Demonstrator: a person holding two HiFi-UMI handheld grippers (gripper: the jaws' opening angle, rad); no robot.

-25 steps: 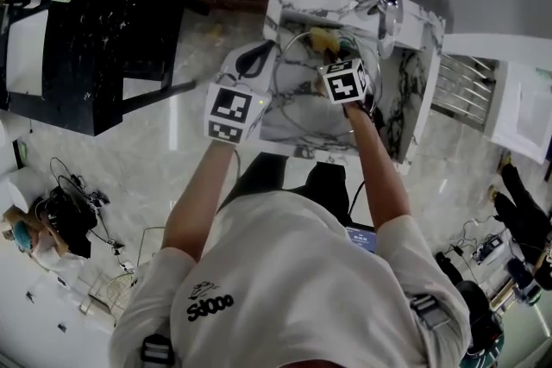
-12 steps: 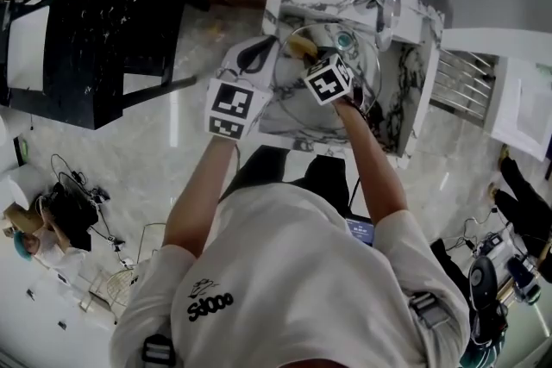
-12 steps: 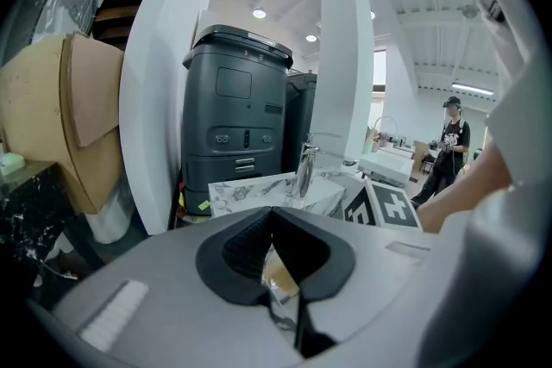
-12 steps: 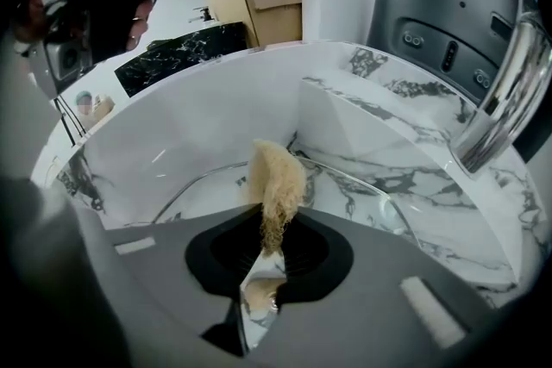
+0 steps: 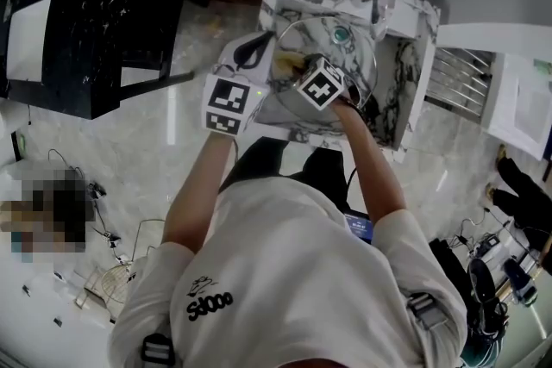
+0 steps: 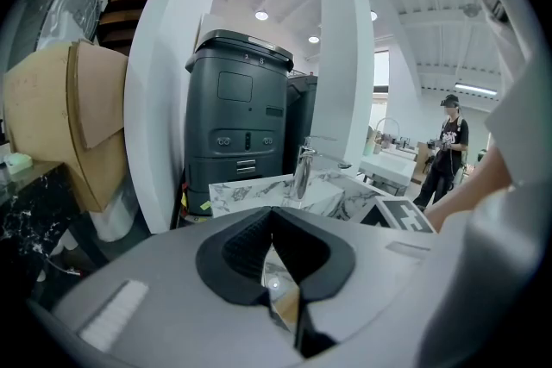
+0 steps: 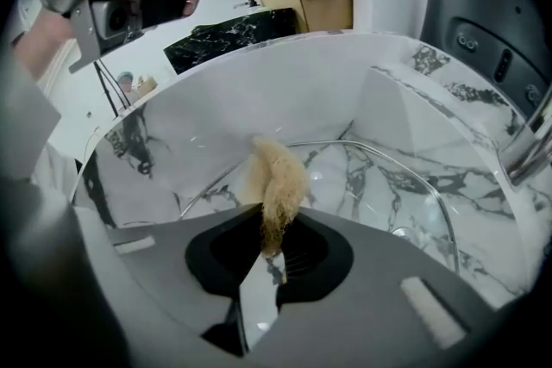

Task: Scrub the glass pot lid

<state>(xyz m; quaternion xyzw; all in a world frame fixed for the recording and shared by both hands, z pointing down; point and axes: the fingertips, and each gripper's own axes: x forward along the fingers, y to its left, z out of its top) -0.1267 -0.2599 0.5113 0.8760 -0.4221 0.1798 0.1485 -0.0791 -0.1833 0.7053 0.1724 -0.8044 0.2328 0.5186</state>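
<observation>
The person's white shirt (image 5: pixel 285 271) fills the lower half of the head view and hides their body and the floor beneath. Their forearms reach up the frame to the marker cubes, which cover most of both tools from above.

In its own view, the left gripper (image 6: pixel 272 220) has its dark pads pressed together at the tips. Only a thin glassy sliver shows in the slot below, so its hold on the edge of the glass pot lid (image 5: pixel 332 56) is hard to make out. In the head view its jaws sit at the lid's left rim.

The right gripper (image 7: pixel 274 250) is clenched on a tan fibrous scrubber (image 7: pixel 276 181), whose free end pokes out and lies against the lid's glass. The metal rim arcs across the middle of that frame.

The lid stands tilted in the marble sink (image 5: pixel 405 90), at upper centre of the head view. A chrome faucet (image 5: pixel 380 0) rises at the sink's far right corner.

Beyond it, the left gripper view shows a dark grey bin (image 6: pixel 237 125). A small, distant person (image 6: pixel 447 146) stands at the right.
</observation>
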